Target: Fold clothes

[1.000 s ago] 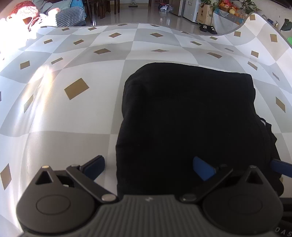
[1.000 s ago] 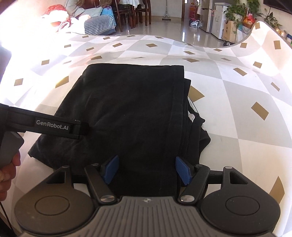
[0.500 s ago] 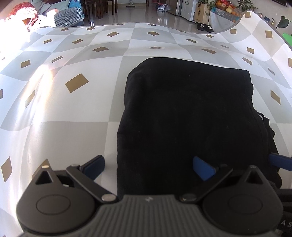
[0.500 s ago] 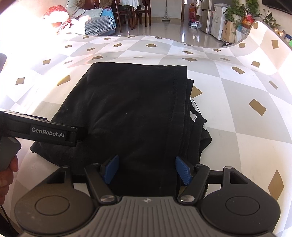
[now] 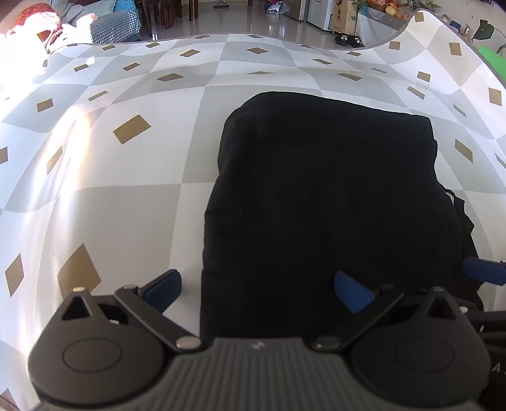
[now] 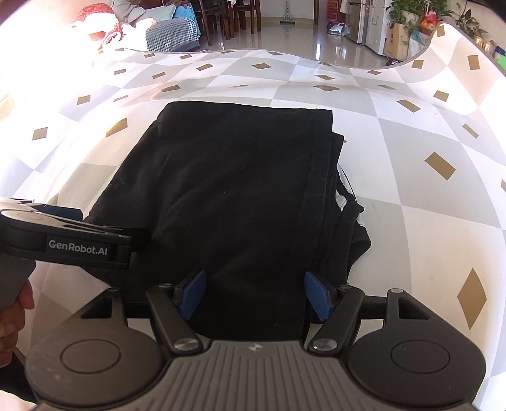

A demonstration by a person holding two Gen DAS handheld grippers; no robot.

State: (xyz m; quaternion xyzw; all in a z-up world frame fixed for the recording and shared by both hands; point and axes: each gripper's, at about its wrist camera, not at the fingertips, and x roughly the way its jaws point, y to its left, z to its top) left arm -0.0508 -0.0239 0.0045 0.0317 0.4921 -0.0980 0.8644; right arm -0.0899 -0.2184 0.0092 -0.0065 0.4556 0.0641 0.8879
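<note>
A black garment (image 5: 325, 196) lies folded into a thick rectangle on the checked tablecloth (image 5: 126, 196). My left gripper (image 5: 257, 292) hangs open over its near left corner, left pad above bare cloth, right pad above the fabric. In the right wrist view the garment (image 6: 234, 189) shows stacked layers along its right side, with a bit of white at that edge. My right gripper (image 6: 256, 297) stands open over the near edge, nothing pinched between its pads. The left gripper (image 6: 104, 224) reaches in from the left beside the garment's near left corner.
The tablecloth (image 6: 411, 151) is white and grey with gold diamonds and spreads wide on all sides of the garment. A person's hand (image 6: 12, 303) holds the left tool. Beyond the far table edge are a tiled floor, chairs (image 6: 240, 15) and a fridge.
The left gripper has drawn back a little from the garment, which now sits lower and farther in its view. The right gripper and the folded garment have stayed put.
</note>
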